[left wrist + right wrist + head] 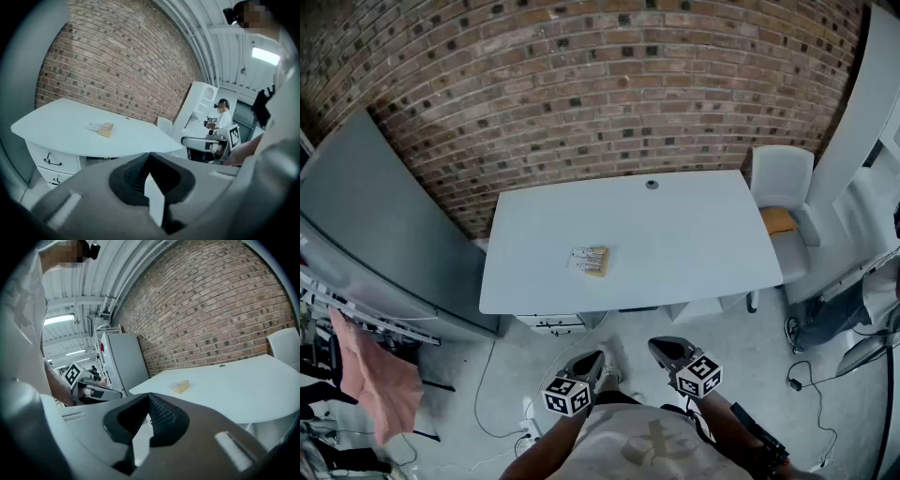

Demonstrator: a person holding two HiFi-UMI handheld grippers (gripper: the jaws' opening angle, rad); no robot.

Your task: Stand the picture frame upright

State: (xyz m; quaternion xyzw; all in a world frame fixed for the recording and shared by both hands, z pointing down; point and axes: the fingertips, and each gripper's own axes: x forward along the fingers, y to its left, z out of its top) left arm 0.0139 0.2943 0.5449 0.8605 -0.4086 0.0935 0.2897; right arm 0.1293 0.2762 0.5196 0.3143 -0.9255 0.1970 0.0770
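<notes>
1. Risk: the picture frame (591,260) lies flat on the smooth bench (694,234). I judge a clumsy nudge could slide it toward the near edge instead of lifting it.
2. My left hand-held gripper (592,359) and right hand-held gripper (661,349) are both clenched and empty.
3. The picture frame is well apart from both, at twelve o'clock from the left and eleven from the right.

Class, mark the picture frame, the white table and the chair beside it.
picture frame (591,261): head view, middle of its face.
white table (694,234): head view, bare part of its top.
chair (781,176): head view, its white backrest.
</notes>
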